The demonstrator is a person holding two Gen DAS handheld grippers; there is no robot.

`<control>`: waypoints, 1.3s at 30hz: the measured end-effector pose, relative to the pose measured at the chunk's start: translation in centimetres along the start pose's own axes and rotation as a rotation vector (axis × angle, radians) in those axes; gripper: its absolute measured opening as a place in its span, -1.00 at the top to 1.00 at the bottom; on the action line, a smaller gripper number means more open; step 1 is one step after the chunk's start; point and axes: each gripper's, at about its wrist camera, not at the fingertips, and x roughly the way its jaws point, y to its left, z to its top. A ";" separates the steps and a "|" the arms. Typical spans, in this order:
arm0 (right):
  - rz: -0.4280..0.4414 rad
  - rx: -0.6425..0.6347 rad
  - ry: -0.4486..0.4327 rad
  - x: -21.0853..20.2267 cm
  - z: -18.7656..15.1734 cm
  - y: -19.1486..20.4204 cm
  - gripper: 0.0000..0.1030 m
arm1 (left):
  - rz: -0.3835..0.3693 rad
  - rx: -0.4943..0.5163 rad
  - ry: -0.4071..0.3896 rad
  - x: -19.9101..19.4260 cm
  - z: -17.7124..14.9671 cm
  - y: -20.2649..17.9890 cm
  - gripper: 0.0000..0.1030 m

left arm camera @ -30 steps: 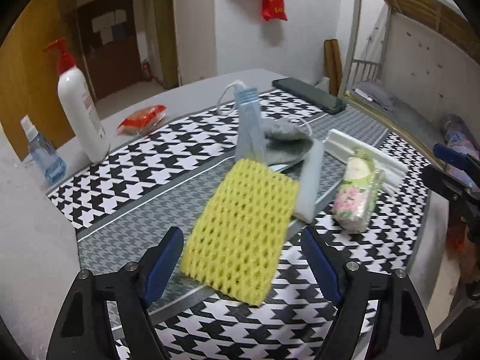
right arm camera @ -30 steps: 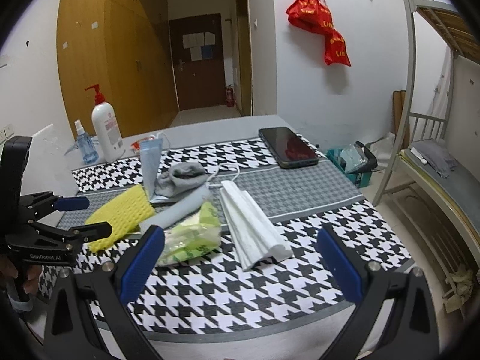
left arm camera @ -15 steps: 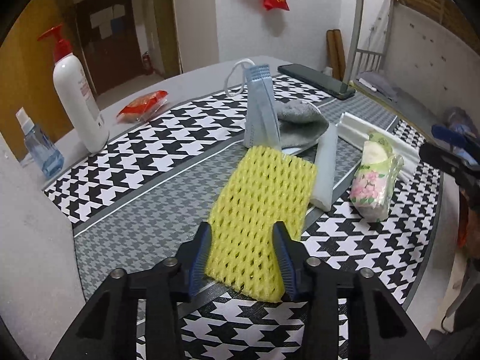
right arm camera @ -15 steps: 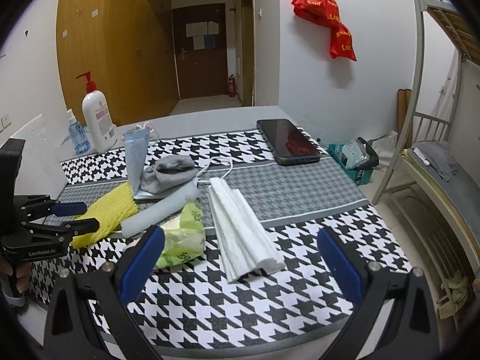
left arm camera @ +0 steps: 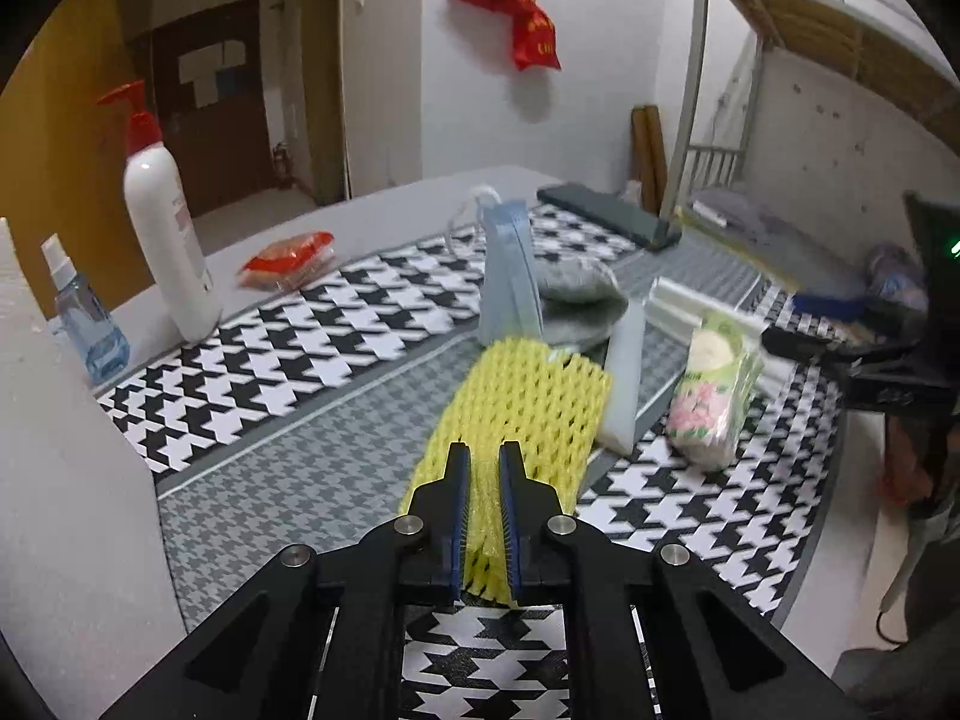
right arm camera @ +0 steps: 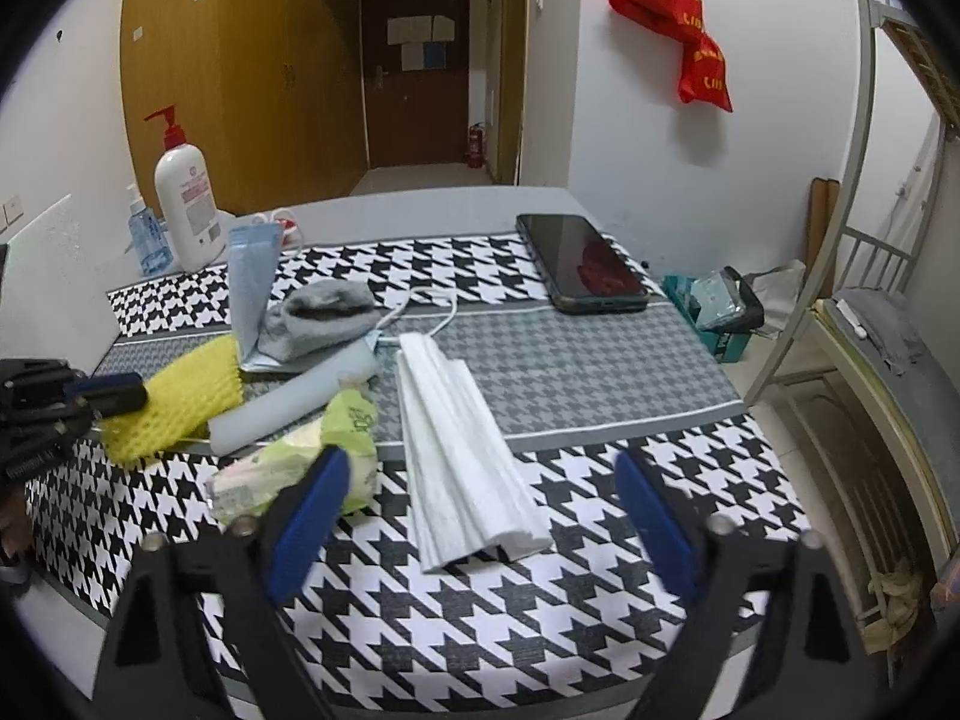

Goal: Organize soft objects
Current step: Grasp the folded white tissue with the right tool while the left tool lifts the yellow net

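Between the left hand-held gripper (left arm camera: 485, 461) pads, yellow foam netting (left arm camera: 522, 402) bunches.

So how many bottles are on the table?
2, both at the far left corner: a white pump bottle and, beside it nearer the wall, a small blue spray bottle. None seem hidden.

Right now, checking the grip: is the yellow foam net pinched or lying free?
Pinched: the left gripper jaws squeeze the yellow foam net near end.
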 end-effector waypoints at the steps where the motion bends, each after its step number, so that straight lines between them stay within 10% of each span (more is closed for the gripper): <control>1: 0.001 -0.001 0.008 0.2 0.1 -0.1 -0.49 | -0.001 -0.001 -0.004 -0.1 0.0 0.1 0.80; 12: -0.004 -0.014 0.115 3.1 -0.3 0.0 0.34 | -0.013 0.010 0.008 0.0 0.1 -0.1 0.75; 17: 0.001 -0.045 0.118 3.2 -0.3 0.8 0.59 | -0.003 0.009 0.022 0.5 0.1 -0.1 -0.13; 22: 0.004 -0.048 0.125 2.9 -0.3 1.0 0.79 | -0.030 0.008 0.048 1.2 -0.2 0.0 -0.39; 25: 0.020 -0.018 0.127 2.5 -0.4 0.4 0.80 | -0.024 0.003 0.083 2.0 -0.3 0.2 -0.35; 32: 0.032 0.068 0.078 -0.1 -0.1 -1.3 0.80 | -0.002 0.017 0.103 2.4 -0.5 0.2 0.80; 39: 0.028 0.133 0.022 -2.5 0.2 -2.1 0.80 | -0.021 0.016 0.028 0.9 -0.3 0.1 0.81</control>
